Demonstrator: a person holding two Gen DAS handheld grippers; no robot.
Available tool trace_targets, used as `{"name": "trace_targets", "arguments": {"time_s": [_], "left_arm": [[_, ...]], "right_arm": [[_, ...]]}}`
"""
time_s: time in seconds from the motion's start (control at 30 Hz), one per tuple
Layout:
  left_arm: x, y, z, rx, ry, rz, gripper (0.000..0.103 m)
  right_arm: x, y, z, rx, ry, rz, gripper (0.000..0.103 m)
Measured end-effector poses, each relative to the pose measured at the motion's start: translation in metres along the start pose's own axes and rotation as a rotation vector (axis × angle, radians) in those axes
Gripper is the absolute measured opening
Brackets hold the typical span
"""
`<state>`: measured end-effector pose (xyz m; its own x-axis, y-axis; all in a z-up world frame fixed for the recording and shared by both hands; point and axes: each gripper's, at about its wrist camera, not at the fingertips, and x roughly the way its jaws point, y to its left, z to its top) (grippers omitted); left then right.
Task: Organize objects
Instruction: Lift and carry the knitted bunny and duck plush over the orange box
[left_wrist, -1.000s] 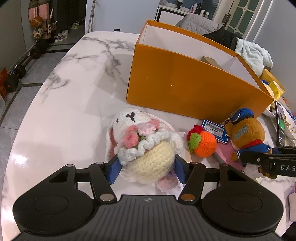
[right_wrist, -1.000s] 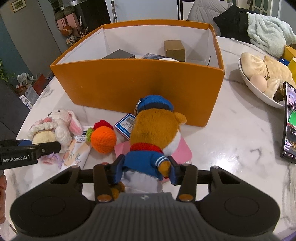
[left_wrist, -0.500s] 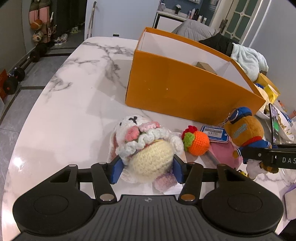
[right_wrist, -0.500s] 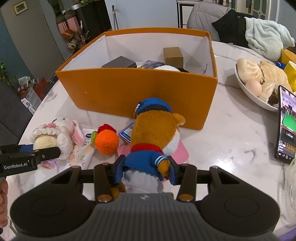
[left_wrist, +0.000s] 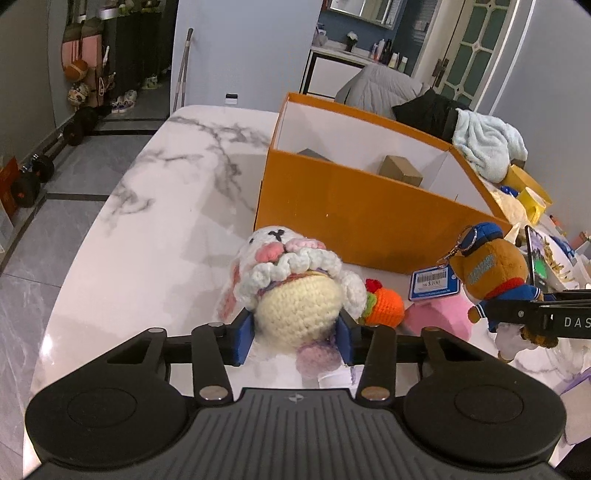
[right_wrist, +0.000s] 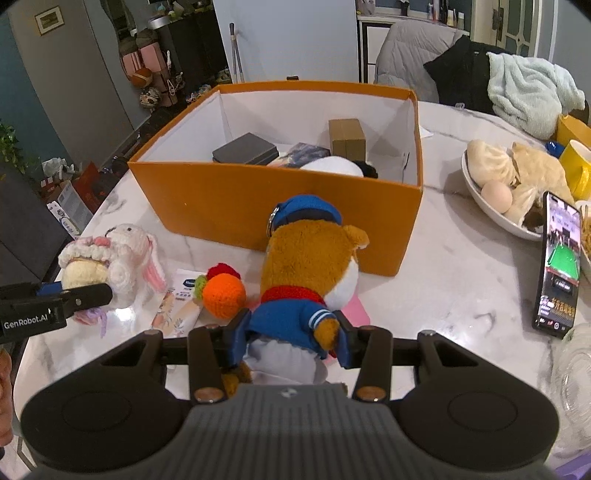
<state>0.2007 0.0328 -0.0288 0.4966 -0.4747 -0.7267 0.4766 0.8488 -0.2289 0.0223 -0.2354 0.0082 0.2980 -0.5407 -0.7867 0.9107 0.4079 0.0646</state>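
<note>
My left gripper (left_wrist: 295, 332) is shut on a crocheted white bunny (left_wrist: 291, 291) and holds it above the marble table (left_wrist: 155, 229); the bunny also shows in the right wrist view (right_wrist: 110, 262). My right gripper (right_wrist: 291, 339) is shut on a brown plush bear in a blue cap and jacket (right_wrist: 310, 266), also held up; the bear shows in the left wrist view (left_wrist: 487, 269). The open orange box (right_wrist: 280, 206) stands just behind both toys and holds small boxes. A crocheted orange carrot toy (right_wrist: 221, 291) lies on the table between the grippers.
A pink pad (left_wrist: 439, 317) and a printed packet (right_wrist: 177, 310) lie under the toys. A bowl of buns and an egg (right_wrist: 495, 184), a phone (right_wrist: 557, 258) and a yellow mug (right_wrist: 576, 166) stand to the right. A glass object (right_wrist: 569, 376) is at the near right.
Both grippers have risen with their toys and tilted up, so the box's inside shows more. The carrot toy stays on the table.
</note>
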Motion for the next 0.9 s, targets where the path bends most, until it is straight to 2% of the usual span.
{"name": "trace_targets", "arguments": {"time_s": [0.2, 0.33, 0.63, 0.9], "left_arm": [[-0.009, -0.001, 0.001, 0.010, -0.024, -0.001, 0.050], [-0.024, -0.001, 0.008, -0.009, -0.062, -0.028, 0.050], [-0.051, -0.016, 0.047, 0.002, -0.148, -0.079, 0.050], [-0.051, -0.032, 0.084, 0.035, -0.178, -0.099, 0.050]], "right_arm": [[-0.015, -0.001, 0.003, -0.007, -0.024, 0.004, 0.047], [-0.029, -0.003, 0.006, -0.008, -0.049, 0.013, 0.046], [-0.059, -0.004, 0.025, -0.017, -0.112, 0.030, 0.046], [-0.071, -0.008, 0.057, -0.015, -0.158, 0.033, 0.046]]}}
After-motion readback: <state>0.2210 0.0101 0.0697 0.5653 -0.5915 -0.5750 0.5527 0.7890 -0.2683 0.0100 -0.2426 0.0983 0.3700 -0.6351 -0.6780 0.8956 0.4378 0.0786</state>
